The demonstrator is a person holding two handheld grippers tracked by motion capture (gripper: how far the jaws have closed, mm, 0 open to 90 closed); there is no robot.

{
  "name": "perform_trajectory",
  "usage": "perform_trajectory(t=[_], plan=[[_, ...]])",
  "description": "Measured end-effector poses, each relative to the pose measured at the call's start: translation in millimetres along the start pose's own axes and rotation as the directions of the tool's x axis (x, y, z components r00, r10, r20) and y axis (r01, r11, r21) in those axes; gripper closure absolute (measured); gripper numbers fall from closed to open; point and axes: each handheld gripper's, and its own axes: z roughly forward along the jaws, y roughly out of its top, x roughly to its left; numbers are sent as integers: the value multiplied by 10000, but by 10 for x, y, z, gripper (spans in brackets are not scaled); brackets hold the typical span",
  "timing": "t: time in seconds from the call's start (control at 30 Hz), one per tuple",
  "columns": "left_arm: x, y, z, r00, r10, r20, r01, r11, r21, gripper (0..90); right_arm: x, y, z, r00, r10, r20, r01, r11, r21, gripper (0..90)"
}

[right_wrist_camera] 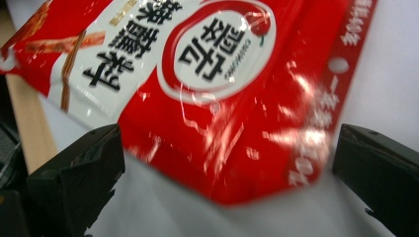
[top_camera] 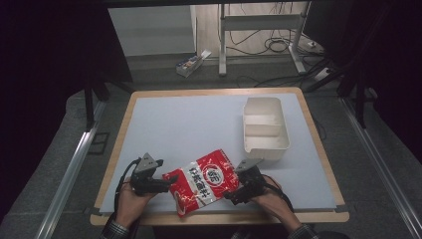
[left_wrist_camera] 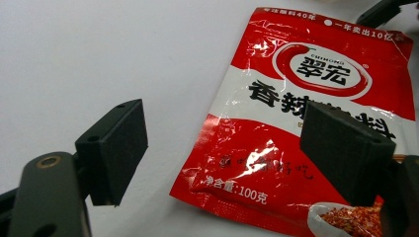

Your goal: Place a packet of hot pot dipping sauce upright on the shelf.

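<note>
The tabletop (top_camera: 199, 124) is seen whole from above and behind in the high view, which is aimed forward and down, with floor beyond. The left gripper view is taken close and low along its own spread jaws; the red packet (left_wrist_camera: 306, 123) is seen ahead, partly behind the right-hand jaw. The right gripper view is taken nearer still, with the packet's corner lying between its spread jaws. The red packet is shared by all three views.

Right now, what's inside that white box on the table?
The white box looks empty: a divider splits it into two compartments, both showing bare white bottoms. Its near wall hides a strip of the front compartment's floor.
</note>
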Motion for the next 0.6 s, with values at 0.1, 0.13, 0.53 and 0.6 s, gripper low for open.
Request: perform_trajectory(t=[0.1,0.13,0.53,0.6], plan=[[21,-13,10,9998,-126,158,126,9999,-20,185,17,66,80,9996,281,74,-279,9994,-188,0],[23,-16,17,9997,-162,195,162,9999,2,184,19,79,93,9994,352,59,-350,9991,-224,0],[1,-24,57,9995,234,225,-239,9994,257,182,22,326,251,9969,719,315,-709,9970,-309,395],[-1,-25,55,9995,207,220,-213,9995,238,182,37,356,276,9972,603,451,-591,9979,-262,477]])
